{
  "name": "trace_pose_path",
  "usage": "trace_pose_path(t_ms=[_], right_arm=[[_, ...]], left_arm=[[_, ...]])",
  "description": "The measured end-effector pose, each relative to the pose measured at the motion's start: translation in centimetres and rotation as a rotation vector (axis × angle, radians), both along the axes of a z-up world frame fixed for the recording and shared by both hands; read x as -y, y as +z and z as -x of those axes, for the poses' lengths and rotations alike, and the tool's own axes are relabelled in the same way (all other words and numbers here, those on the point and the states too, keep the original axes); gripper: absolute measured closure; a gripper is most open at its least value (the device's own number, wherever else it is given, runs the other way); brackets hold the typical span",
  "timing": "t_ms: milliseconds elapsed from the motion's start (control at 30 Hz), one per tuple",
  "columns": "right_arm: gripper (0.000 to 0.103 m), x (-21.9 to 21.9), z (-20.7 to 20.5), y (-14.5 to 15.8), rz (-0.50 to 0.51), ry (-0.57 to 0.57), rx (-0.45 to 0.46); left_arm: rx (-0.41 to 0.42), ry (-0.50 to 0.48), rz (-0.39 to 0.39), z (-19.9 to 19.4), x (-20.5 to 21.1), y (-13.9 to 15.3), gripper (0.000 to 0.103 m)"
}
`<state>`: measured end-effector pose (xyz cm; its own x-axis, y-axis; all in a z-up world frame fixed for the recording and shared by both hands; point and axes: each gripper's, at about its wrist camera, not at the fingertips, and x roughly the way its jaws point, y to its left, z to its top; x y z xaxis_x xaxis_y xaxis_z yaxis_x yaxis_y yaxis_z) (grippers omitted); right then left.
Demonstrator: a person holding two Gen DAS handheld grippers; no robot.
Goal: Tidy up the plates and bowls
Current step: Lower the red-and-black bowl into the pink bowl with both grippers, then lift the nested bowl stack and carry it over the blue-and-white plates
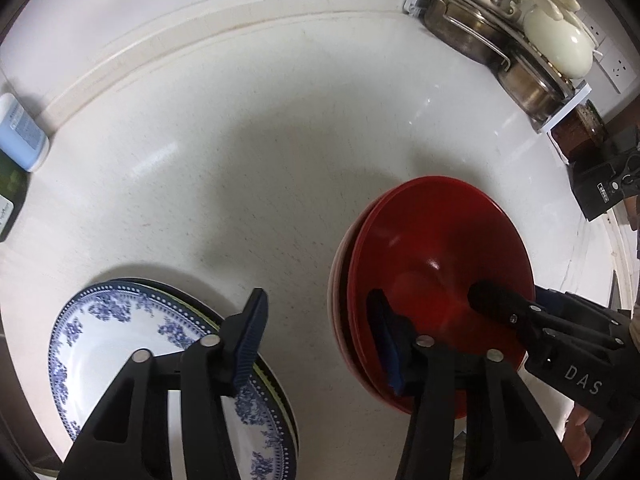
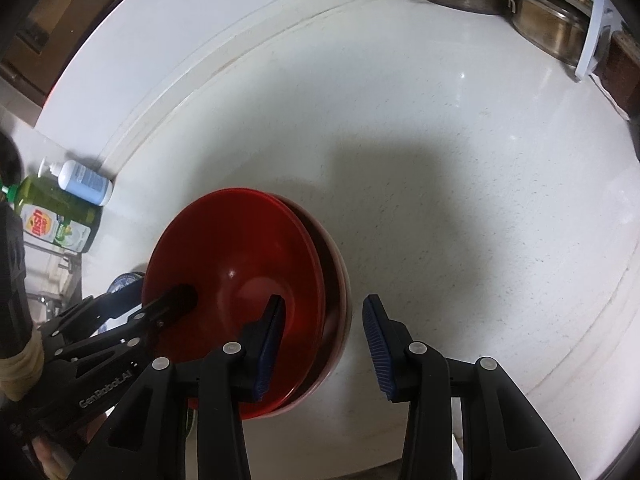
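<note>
Both grippers part-open — left gripper [image 1: 318,334], right gripper [image 2: 325,346] — straddling red bowls' [image 2: 224,280] rims, ungripped

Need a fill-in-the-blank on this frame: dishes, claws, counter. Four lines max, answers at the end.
1. The stacked bowls are ____ in colour.
2. The top plate has a ____ floral pattern.
3. The right claw straddles the ____ of the bowl stack, pads not pressing it.
4. The green dish soap stands beside a ____ pump bottle.

Answers: red; blue; rim; white
</note>
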<state>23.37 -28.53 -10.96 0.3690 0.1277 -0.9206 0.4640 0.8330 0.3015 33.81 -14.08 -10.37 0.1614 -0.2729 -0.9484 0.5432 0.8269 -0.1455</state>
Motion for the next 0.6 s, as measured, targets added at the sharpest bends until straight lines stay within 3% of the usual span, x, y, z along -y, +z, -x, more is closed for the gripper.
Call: trace_pose_path(t_ms=[133, 333, 600], right_arm=[[0.071, 0.1, -0.1, -0.7, -0.021, -0.008, -0.023], [0.074, 0.0, -0.3, -1.3, -0.044, -0.008, -0.035], [0.077, -0.4, -0.5, -1.4, -0.017, 0.000, -0.047]], left_arm=[[-0.035, 0.004, 0.017, -0.1, -0.1, -0.4, 0.063], [-0.125, 0.004, 0.058, -0.1, 0.2, -1.3, 0.078], [-0.139, 0.013, 0.065, 0.2, 0.2, -1.1, 0.079]])
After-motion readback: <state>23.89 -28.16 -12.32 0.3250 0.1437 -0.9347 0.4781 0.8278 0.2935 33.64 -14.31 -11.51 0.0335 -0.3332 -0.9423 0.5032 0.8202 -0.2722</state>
